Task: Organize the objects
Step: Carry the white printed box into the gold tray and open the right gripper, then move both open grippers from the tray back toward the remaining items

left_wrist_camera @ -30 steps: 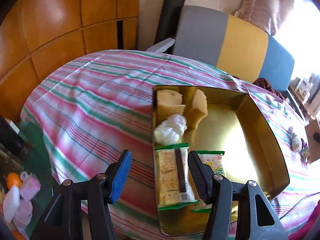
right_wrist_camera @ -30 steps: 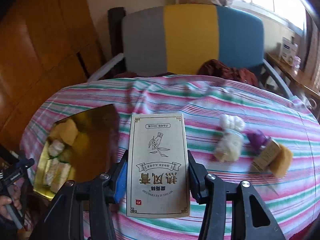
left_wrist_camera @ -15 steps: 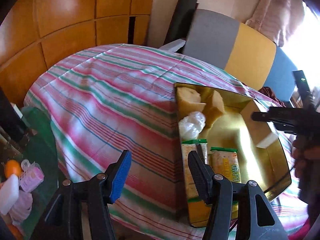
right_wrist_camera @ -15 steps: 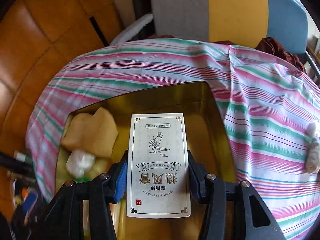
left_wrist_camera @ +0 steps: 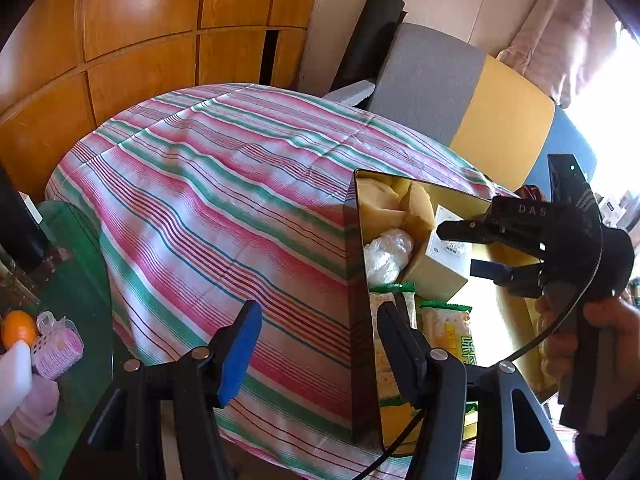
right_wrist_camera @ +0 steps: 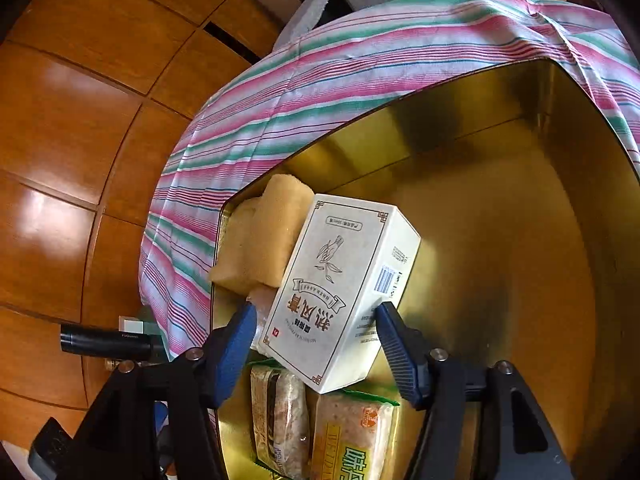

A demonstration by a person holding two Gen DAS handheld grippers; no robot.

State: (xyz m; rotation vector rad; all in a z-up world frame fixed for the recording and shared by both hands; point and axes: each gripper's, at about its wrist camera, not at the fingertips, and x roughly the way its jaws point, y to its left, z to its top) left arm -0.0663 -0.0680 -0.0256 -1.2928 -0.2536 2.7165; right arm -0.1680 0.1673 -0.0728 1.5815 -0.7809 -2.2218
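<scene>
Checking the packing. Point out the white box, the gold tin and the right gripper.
white box point(right_wrist_camera: 340, 292): right wrist view, printed front face.
gold tin point(right_wrist_camera: 500, 240): right wrist view, bare inner floor.
right gripper point(right_wrist_camera: 316, 340): right wrist view, midway between fingertips.

Gold tin: right half bare floor, reachable from above. Left side packed: sponge blocks, tilted white box, cracker packs. Right gripper straddles the box.

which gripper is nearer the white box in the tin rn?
Right. The right gripper is open with its jaws on either side of the white box, which leans inside the gold tin. The left gripper is open, straddling the tin's near wall, short of the box.
</scene>
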